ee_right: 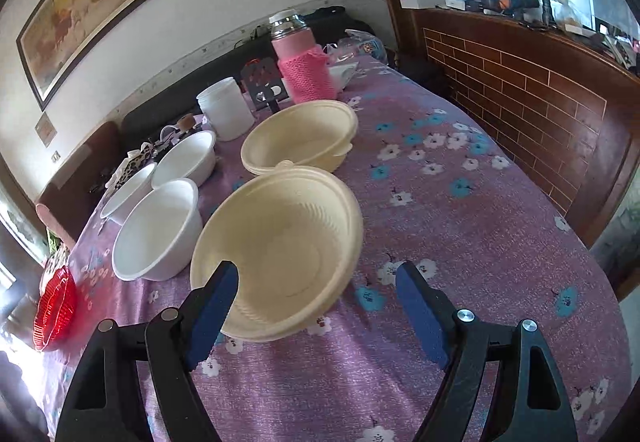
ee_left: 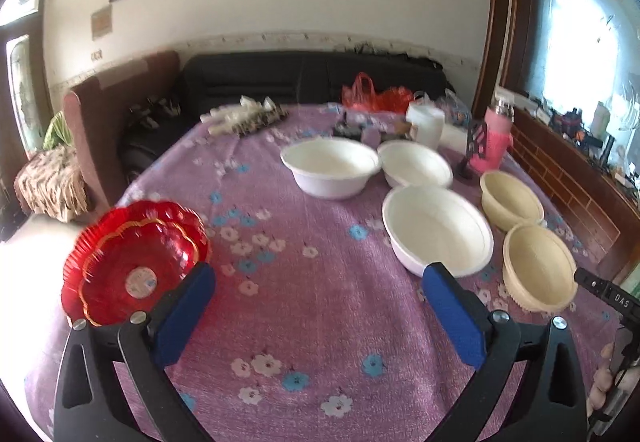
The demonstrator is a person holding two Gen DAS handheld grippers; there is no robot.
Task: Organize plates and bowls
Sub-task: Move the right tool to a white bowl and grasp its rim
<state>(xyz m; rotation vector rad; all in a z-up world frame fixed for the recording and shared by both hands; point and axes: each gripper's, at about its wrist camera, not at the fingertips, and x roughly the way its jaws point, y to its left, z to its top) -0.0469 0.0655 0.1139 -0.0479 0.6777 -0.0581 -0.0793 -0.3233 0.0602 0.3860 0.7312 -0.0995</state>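
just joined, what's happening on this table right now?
A person with a gripper in each hand is sorting dishes on a purple floral tablecloth. Neither holds anything yet. The left gripper is open over bare cloth, between the stacked red plates at the table edge and three white bowls. The right gripper is open at the nearest cream bowl, one finger over its rim. A second cream bowl sits behind it.
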